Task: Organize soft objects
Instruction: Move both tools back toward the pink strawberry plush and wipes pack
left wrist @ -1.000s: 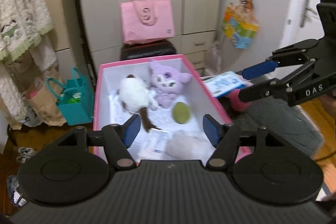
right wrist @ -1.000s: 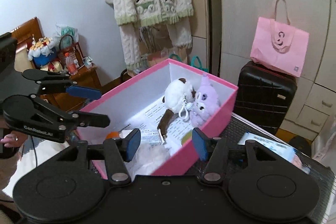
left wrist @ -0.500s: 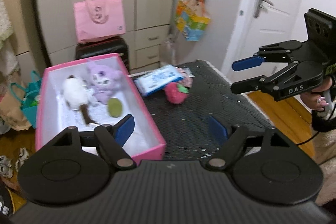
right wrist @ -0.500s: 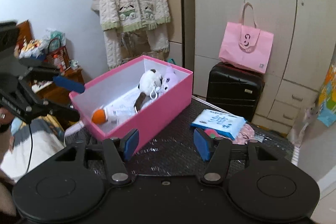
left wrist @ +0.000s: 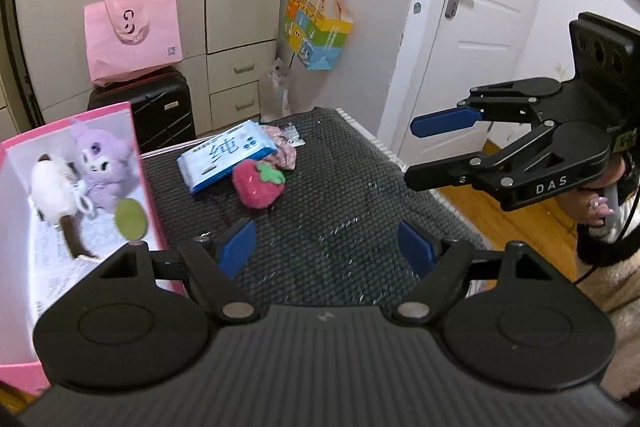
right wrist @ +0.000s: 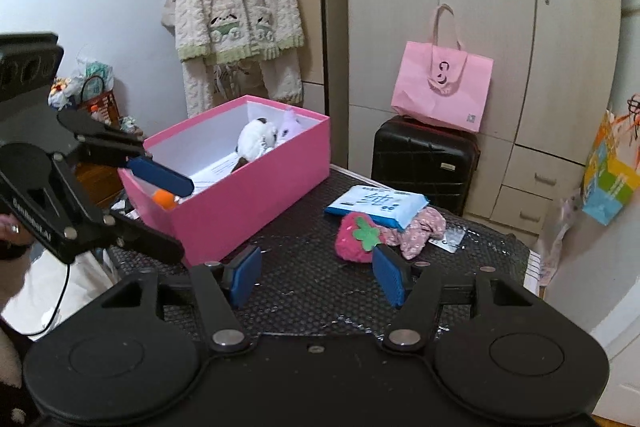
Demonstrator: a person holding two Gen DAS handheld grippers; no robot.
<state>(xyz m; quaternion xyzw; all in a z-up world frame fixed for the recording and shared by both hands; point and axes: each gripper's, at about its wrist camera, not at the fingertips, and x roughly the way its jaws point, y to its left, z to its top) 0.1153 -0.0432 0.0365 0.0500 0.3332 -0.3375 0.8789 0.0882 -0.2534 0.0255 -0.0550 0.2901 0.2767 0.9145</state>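
My left gripper (left wrist: 326, 245) hangs over the dark mat (left wrist: 344, 187) with its jaws apart, nothing between them. My right gripper (right wrist: 316, 277) is opening, also empty, with the strawberry plush (right wrist: 356, 237) just ahead of its right finger. That strawberry lies on the mat against a blue wipes pack (right wrist: 376, 205) and a floral cloth (right wrist: 424, 227). In the pink box (right wrist: 256, 195), the white plush (left wrist: 50, 187), purple plush (left wrist: 100, 167) and green ball (left wrist: 130, 217) sit together.
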